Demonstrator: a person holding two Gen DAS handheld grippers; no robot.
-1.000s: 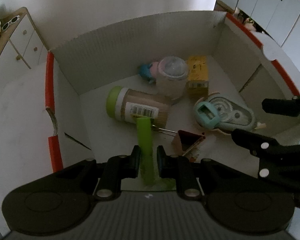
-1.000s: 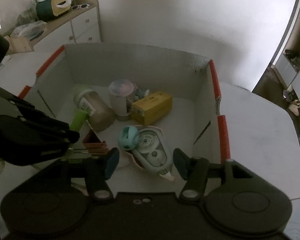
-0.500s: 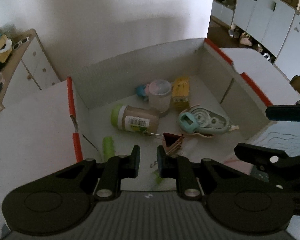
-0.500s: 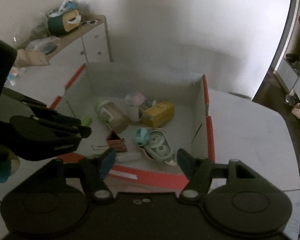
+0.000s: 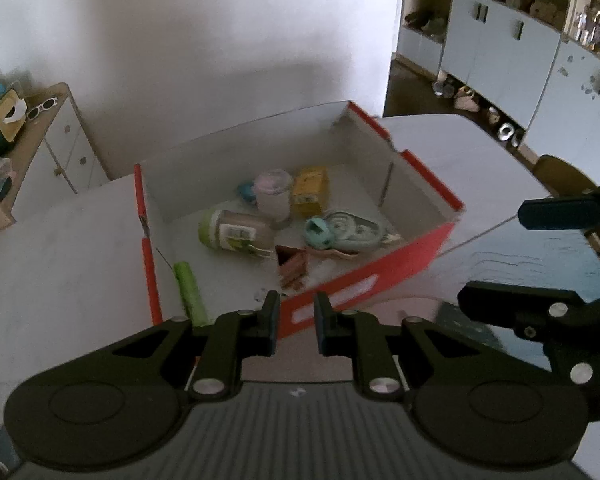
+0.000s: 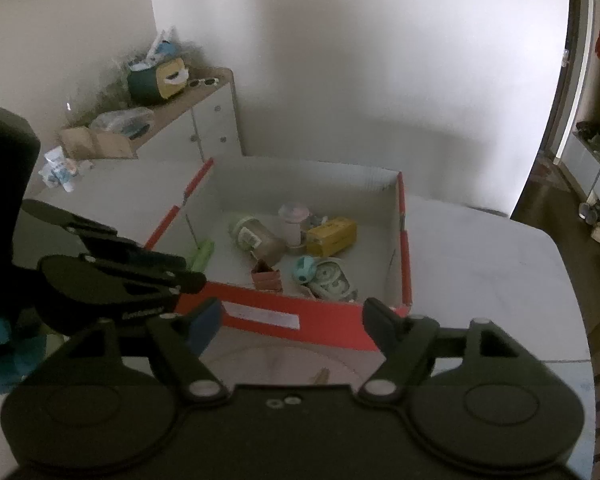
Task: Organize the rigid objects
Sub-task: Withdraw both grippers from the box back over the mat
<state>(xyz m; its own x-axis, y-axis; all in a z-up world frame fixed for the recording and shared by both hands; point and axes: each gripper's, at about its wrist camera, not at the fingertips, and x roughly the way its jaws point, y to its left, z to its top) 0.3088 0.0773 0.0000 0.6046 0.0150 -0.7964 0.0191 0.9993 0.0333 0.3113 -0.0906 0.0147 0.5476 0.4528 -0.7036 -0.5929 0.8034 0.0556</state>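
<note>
Both grippers hover short of the red-and-white open cardboard box [image 5: 416,258], pointing down and forward into it.

Left gripper [image 5: 294,322]: jaws at their narrow setting, a small gap showing, nothing pinched. Right gripper [image 6: 292,322]: jaws opening, wide apart, nothing between them; only the box's red near wall shows through the gap.

Contents, as placed from the left gripper:
- green plastic cylinder [image 5: 190,294], lying flat just ahead of and slightly left of the fingertips, along the box's left wall.
- brown binder clip [image 5: 292,266], just ahead, close behind the near wall.
- tan jar with pale green lid [image 5: 236,232], on its side, farther ahead.
- teal-and-grey correction-tape dispenser [image 5: 346,232], ahead and right.
- frosted cup with pinkish lid [image 5: 274,198] and yellow carton [image 5: 310,190], farthest ahead, side by side near the back wall.

Handling judgement: all 6 look stiff and light. The jar is round and smooth, likely to roll or slip; take it across the body near the lid, jaws square to its axis. The green cylinder likewise, gripped mid-length. The dispenser is flat and irregular; pinch across its narrow sides. The carton may dent under a hard squeeze. The binder clip is small; grip its folded body, not the wire handles.

Whether more items wait outside the box cannot be told.
</note>
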